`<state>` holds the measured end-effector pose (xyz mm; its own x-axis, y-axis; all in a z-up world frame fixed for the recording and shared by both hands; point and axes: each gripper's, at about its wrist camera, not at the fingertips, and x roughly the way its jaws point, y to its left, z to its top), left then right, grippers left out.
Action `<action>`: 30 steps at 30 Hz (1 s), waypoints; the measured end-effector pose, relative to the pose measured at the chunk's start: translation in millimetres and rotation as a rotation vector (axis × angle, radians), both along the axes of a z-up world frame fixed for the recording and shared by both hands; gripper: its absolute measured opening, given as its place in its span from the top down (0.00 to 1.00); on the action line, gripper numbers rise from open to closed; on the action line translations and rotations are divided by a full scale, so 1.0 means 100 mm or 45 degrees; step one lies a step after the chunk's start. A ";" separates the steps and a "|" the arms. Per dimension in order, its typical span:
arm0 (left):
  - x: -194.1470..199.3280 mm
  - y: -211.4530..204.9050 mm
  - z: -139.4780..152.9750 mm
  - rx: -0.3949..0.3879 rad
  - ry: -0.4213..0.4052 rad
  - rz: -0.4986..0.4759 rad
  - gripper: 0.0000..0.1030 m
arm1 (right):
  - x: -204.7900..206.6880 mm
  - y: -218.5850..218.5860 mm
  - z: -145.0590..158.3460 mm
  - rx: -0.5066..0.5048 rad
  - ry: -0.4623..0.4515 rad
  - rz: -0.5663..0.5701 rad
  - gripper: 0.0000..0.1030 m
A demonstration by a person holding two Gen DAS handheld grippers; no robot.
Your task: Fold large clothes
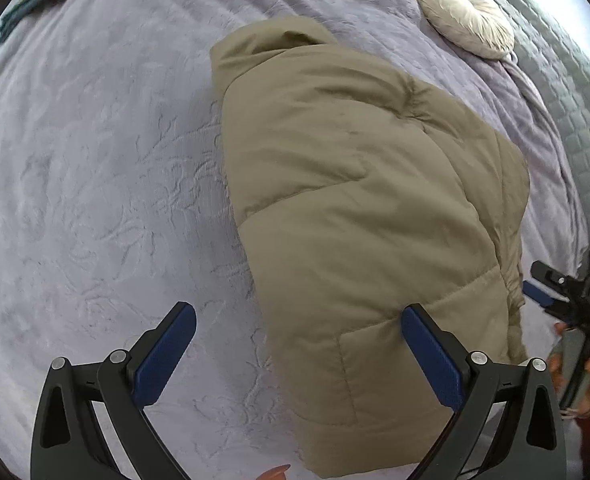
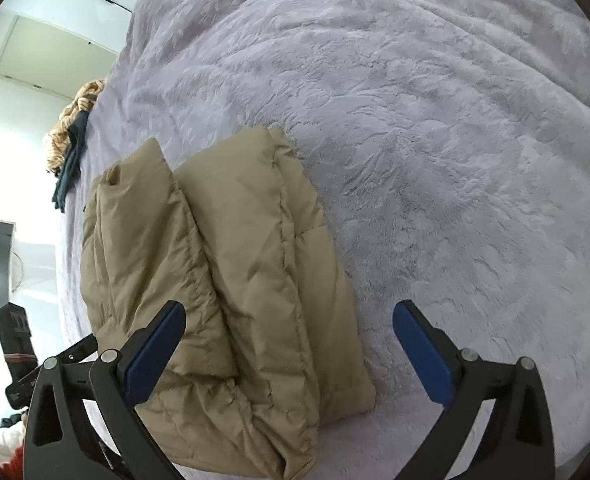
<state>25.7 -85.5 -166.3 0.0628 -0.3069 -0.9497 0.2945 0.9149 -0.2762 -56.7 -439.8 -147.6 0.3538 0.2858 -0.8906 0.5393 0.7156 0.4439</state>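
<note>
Both grippers are spread wide, gripping nothing — the left gripper (image 1: 299,354) and right gripper (image 2: 289,350) hang over the near end of the folded tan puffer jacket (image 1: 359,208) on the lavender bedspread (image 1: 95,184). A round cream cushion (image 1: 461,14) lies upper right, crumpled clothes (image 2: 69,136) at the bed's left edge — otherwise open blanket.

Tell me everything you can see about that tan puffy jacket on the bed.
The jacket is tan, padded and quilted with stitched seams, of smooth, soft-looking fabric. It lies folded into a thick bundle on the pale purple blanket, its sides turned over onto the middle, the collar or hood end farthest from the cameras. Nothing grips it: both pairs of fingers stand open above it.
</note>
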 end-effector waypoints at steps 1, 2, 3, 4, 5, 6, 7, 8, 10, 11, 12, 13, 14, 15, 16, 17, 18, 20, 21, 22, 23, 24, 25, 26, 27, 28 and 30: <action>0.02 0.03 -0.02 -0.025 0.011 0.012 0.00 | 0.01 -0.02 -0.03 0.011 0.008 0.010 0.00; 0.02 0.05 -0.03 -0.046 0.016 0.017 0.00 | 0.04 -0.04 -0.07 0.029 0.016 0.021 0.00; 0.03 0.06 -0.03 -0.062 0.018 0.021 0.00 | 0.05 -0.06 -0.12 0.070 0.024 0.035 0.00; 0.05 0.09 -0.04 -0.096 0.026 0.025 0.00 | 0.07 -0.08 -0.18 0.130 0.039 0.052 0.00; 0.07 0.11 -0.06 -0.134 0.041 0.027 0.00 | 0.11 -0.11 -0.22 0.185 0.047 0.072 0.00; 0.09 0.14 -0.08 -0.186 0.066 0.031 0.00 | 0.13 -0.13 -0.25 0.234 0.040 0.086 0.00; 0.12 0.17 -0.12 -0.244 0.099 0.036 0.00 | 0.15 -0.15 -0.27 0.270 0.026 0.099 0.00; 0.15 0.19 -0.16 -0.288 0.127 0.041 0.00 | 0.18 -0.16 -0.28 0.298 0.006 0.117 0.00; 0.20 0.23 -0.28 -0.375 0.189 0.046 0.00 | 0.25 -0.17 -0.27 0.321 -0.032 0.174 0.00; 0.21 0.25 -0.32 -0.398 0.200 0.050 0.00 | 0.30 -0.16 -0.29 0.333 -0.042 0.221 0.00; 0.23 0.27 -0.36 -0.433 0.215 0.056 0.00 | 0.33 -0.16 -0.31 0.341 -0.041 0.254 0.00; 0.24 0.29 -0.43 -0.475 0.235 0.066 0.00 | 0.38 -0.15 -0.35 0.348 -0.033 0.296 0.00; 0.26 0.31 -0.50 -0.512 0.255 0.073 0.00 | 0.43 -0.15 -0.39 0.356 -0.021 0.328 0.00; 0.26 0.31 -0.54 -0.536 0.263 0.076 0.00 | 0.47 -0.15 -0.45 0.363 -0.004 0.353 0.00; 0.28 0.32 -0.60 -0.574 0.276 0.075 0.00 | 0.52 -0.13 -0.51 0.366 0.015 0.372 0.00; 0.29 0.31 -0.64 -0.589 0.280 0.071 0.00 | 0.56 -0.12 -0.58 0.371 0.028 0.389 0.00; 0.30 0.28 -0.69 -0.616 0.287 0.059 0.00 | 0.60 -0.11 -0.66 0.393 0.030 0.403 0.00; 0.33 0.23 -0.76 -0.644 0.294 0.042 0.00 | 0.69 -0.08 -0.79 0.456 0.009 0.411 0.00; 0.35 0.20 -0.79 -0.649 0.297 0.037 0.00 | 0.72 -0.08 -0.83 0.484 -0.005 0.410 0.00; 0.37 0.17 -0.84 -0.659 0.302 0.025 0.00 | 0.77 -0.08 -0.89 0.516 -0.023 0.408 0.00; 0.40 0.16 -0.86 -0.666 0.307 0.019 0.00 | 0.80 -0.07 -0.92 0.533 -0.034 0.407 0.00; 0.42 0.13 -0.90 -0.677 0.315 0.013 0.00 | 0.84 -0.07 -0.95 0.555 -0.050 0.407 0.00; 0.45 0.12 -0.94 -0.690 0.327 0.007 0.00 | 0.89 -0.06 -0.99 0.574 -0.064 0.409 0.00; 0.47 0.11 -0.97 -0.702 0.338 0.001 0.00 | 0.90 -0.05 -1.01 0.580 -0.069 0.408 0.00; 0.48 0.07 -1.00 -0.710 0.344 0.000 0.00 | 0.93 -0.04 -1.04 0.586 -0.070 0.404 0.00; 0.50 0.05 -1.03 -0.724 0.355 -0.002 0.00 | 0.95 -0.04 -1.07 0.592 -0.065 0.396 0.00; 0.53 -0.01 -1.10 -0.755 0.380 0.015 0.00 | 0.97 -0.05 -1.11 0.605 -0.051 0.365 0.00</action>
<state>78.4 -86.5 -276.0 -0.1704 -0.7840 -0.5970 0.1179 0.5852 -0.8022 40.7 -445.0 -258.9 0.2337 0.7427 -0.6276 0.3287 0.5471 0.7698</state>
